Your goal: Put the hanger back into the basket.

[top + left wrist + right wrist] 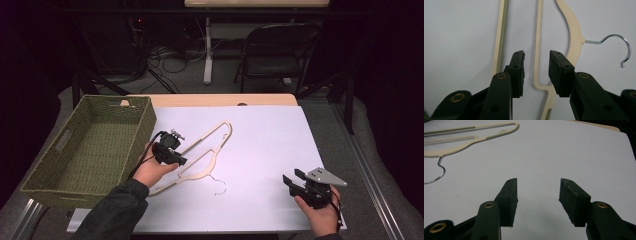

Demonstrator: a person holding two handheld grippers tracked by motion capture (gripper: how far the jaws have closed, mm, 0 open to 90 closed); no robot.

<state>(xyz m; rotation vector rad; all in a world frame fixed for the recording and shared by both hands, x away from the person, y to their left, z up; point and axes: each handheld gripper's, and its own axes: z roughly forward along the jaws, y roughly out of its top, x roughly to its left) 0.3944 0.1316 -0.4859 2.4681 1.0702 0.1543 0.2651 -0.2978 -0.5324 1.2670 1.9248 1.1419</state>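
Open tongs (537, 202) over white sheet (574, 157), cream hanger (461, 148) far left.

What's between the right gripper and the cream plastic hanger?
Nothing: bare white table cover separates the right gripper from the cream plastic hanger, seen in the high view and right gripper view.

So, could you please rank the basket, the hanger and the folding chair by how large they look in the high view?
1. Woven green basket, largest.
2. Cream hanger.
3. Folding chair, though it stands farther from the camera, so its true size is unsure.
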